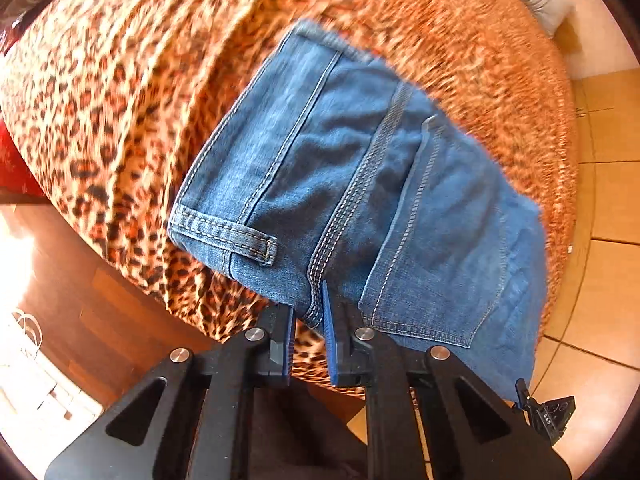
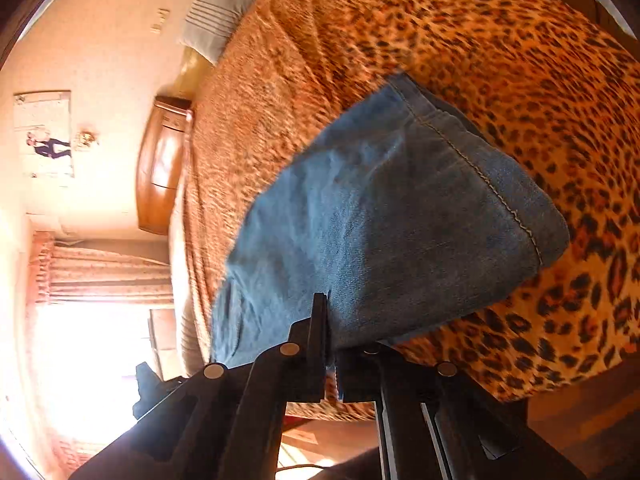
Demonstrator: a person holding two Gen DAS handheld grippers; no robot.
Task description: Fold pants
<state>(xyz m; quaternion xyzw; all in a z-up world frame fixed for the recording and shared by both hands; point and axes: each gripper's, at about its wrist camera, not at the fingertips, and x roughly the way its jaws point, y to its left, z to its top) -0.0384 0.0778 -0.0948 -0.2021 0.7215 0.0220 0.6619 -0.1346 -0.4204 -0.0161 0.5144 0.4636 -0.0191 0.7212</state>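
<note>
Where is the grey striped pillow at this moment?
The grey striped pillow lies at the far end of the leopard-print bed cover, upper left in the right wrist view, against the wall; the left wrist view shows it at upper right.

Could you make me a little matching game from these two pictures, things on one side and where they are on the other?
Things:
1. blue denim jeans
2. leopard-print bedspread
3. grey striped pillow
4. wooden nightstand

Places:
A. beside the bed, against the wall
B. at the bed's far end
C. clamped by the left gripper and right gripper
D. under the jeans, covering the bed

Pairs: 1-C, 2-D, 3-B, 4-A
</note>
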